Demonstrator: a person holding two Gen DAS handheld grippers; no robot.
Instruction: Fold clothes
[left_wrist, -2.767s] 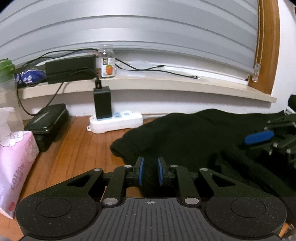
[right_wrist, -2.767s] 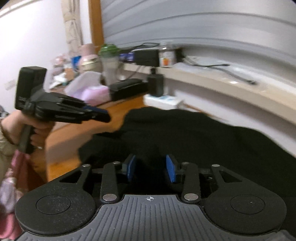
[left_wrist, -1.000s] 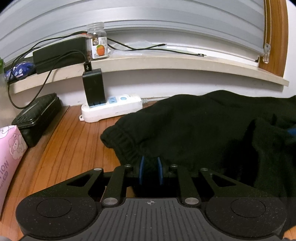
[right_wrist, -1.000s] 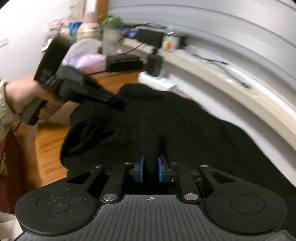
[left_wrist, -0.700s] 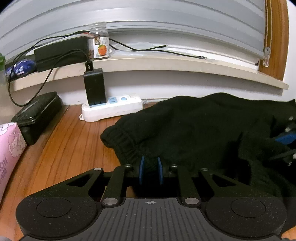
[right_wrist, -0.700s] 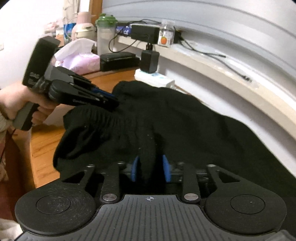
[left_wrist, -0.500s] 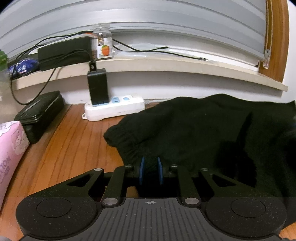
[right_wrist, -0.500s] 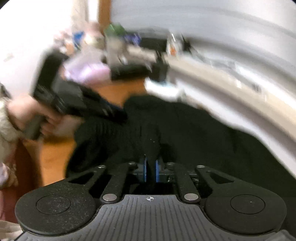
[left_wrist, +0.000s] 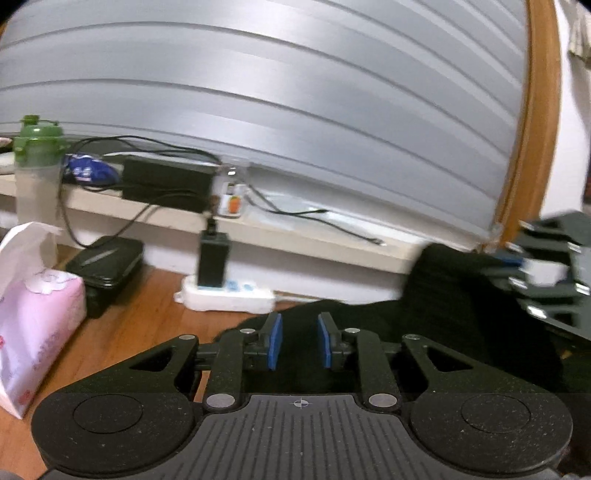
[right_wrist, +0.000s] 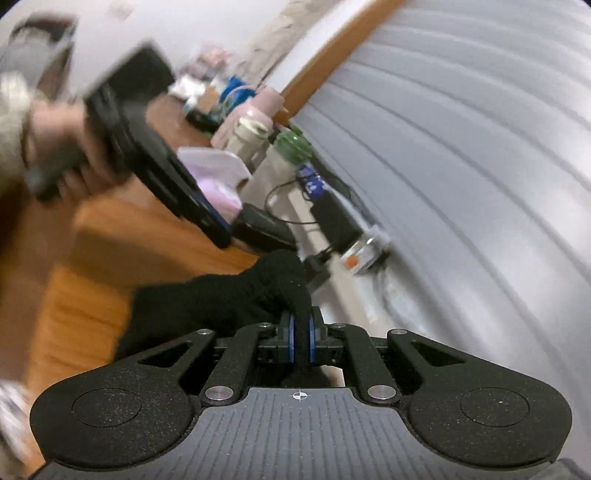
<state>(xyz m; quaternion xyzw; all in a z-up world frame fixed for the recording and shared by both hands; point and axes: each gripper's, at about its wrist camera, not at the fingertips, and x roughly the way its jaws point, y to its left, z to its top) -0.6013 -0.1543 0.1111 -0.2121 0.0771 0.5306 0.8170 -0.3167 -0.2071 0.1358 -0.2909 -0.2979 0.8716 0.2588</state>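
The black garment (left_wrist: 454, 306) lies heaped on the wooden desk (left_wrist: 140, 325), right of the white power strip (left_wrist: 225, 295) that sits against the wall. The right gripper (right_wrist: 300, 341) has its 2 pads pressed together on a ridge of the cloth and holds it raised off the desk, probably to carry that edge over for a fold. The left gripper (left_wrist: 298, 345) has just been opening; its blue pads stand apart with dark fabric behind the gap, not pinched, as if it has let go. Only the right view shows the hand (right_wrist: 70, 147) gripping the left tool's handle above the desk; only the left view shows the power strip plainly.
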